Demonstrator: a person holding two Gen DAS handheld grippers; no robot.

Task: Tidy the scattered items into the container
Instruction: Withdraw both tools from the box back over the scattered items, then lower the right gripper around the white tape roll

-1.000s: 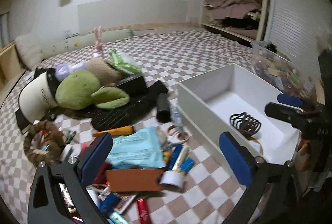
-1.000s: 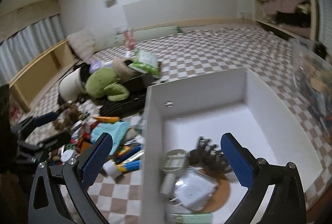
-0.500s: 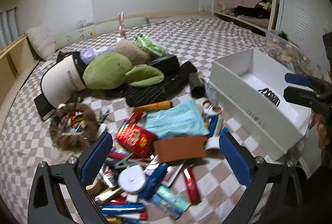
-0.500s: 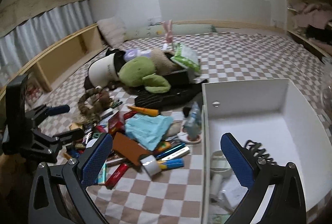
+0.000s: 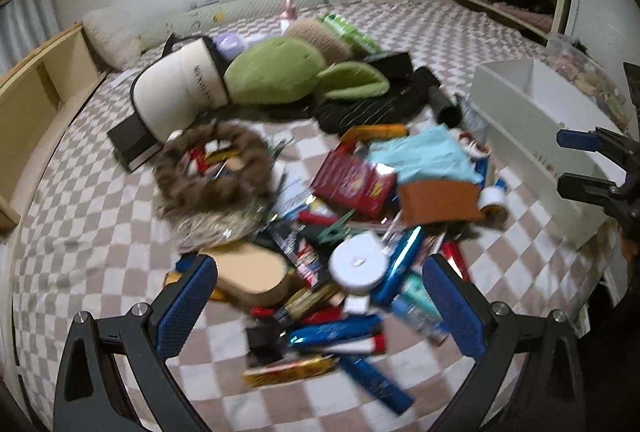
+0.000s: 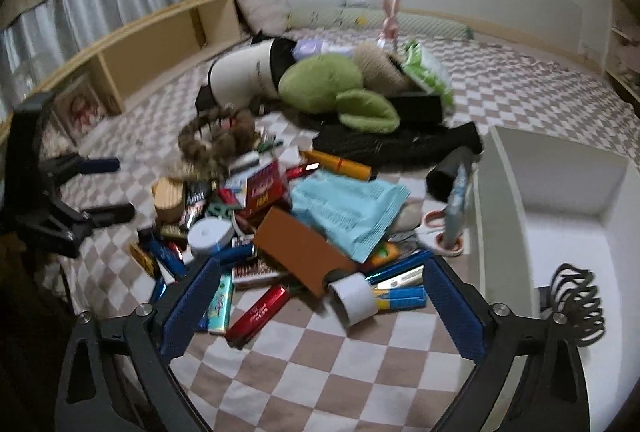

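Left gripper (image 5: 320,308) shifted over clutter (image 5: 352,268) — jaws empty

we can read almost nothing for certain here. the white cap (image 5: 176,99) carries a line of dark letters along its edge, seen in both views, but they are too blurred to spell out. the red box (image 6: 264,189) shows yellow lettering on its face, unreadable; in the left wrist view the same red box (image 5: 352,181) shows only yellow marks. the red tube (image 6: 260,316) has small pale print along its side, too fine to read. the blue pouch (image 6: 344,209) bears rows of faint print, also illegible. the yellow-red pack (image 5: 288,372) at the near edge of the pile is smeared by motion.
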